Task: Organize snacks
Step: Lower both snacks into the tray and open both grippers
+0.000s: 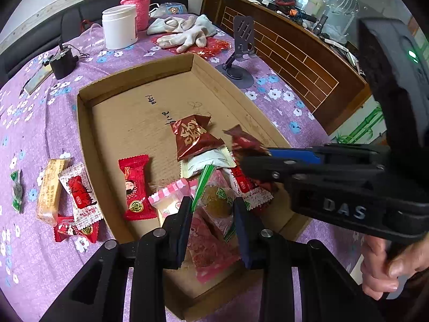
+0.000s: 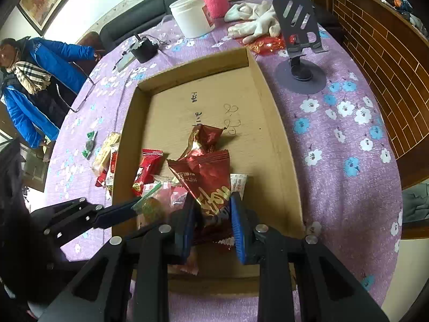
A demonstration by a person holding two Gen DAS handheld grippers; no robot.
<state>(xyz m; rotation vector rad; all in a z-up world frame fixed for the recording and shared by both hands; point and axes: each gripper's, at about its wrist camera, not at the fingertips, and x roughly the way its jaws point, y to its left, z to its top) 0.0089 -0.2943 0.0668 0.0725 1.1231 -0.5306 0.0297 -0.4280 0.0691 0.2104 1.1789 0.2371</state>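
Note:
A shallow cardboard box [image 1: 139,80] lies on the purple flowered cloth with several snack packets at its near end. My left gripper [image 1: 213,210] is shut on a clear green-striped packet [image 1: 218,201] holding a round pastry, above a pink packet [image 1: 209,247]. My right gripper [image 2: 213,201] is shut on a dark red foil packet [image 2: 206,177] just above the box floor. It enters the left wrist view from the right [image 1: 254,158]. A second dark red packet [image 1: 193,136] and a red candy packet [image 1: 135,187] lie in the box.
Left of the box lie a yellow biscuit bar [image 1: 49,187], a white-and-red packet [image 1: 81,196], a red packet [image 1: 72,230] and a green candy [image 1: 16,190]. Behind stand a white jar [image 1: 119,26], gloves [image 1: 182,32] and a phone stand [image 1: 241,53]. A person in blue [image 2: 34,80] stands left.

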